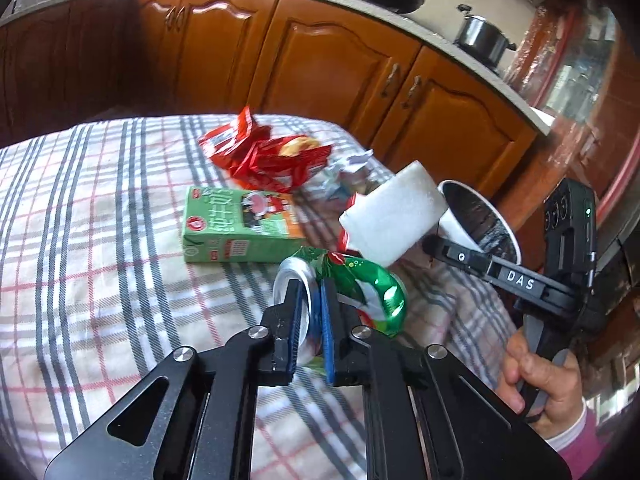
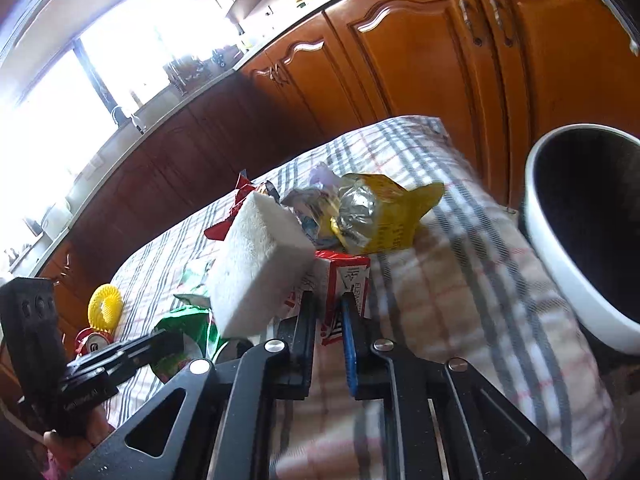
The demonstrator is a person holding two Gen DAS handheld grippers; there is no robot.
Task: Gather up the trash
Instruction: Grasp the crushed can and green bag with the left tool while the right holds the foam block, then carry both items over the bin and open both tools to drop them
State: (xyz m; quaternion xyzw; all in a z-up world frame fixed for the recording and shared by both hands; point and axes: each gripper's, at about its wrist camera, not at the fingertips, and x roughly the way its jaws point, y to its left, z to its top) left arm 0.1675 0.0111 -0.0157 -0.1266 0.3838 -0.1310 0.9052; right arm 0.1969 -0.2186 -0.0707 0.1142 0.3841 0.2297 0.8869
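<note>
While the trash lies scattered over the checked cloth on the surface (image 1: 100, 208), both claws are already clamped on pieces of it. The left claw (image 1: 310, 312) is squeezed nearly shut across the rim end of a crushed green can (image 1: 360, 292), a hold that should let the can lift without rolling away. The right claw (image 2: 328, 320) is pinched almost closed on a flat red and white packet (image 2: 346, 280), with a white foam block (image 2: 256, 264) leaning just beside its left pad; I cannot tell whether the block is gripped too. The white bin (image 2: 560, 264), dark inside, stands at the cloth's right edge, and nothing shows in it from here. A green milk carton (image 1: 236, 224), red wrappers (image 1: 268, 156) and a yellow bag (image 2: 384, 216) wait on the cloth.
</note>
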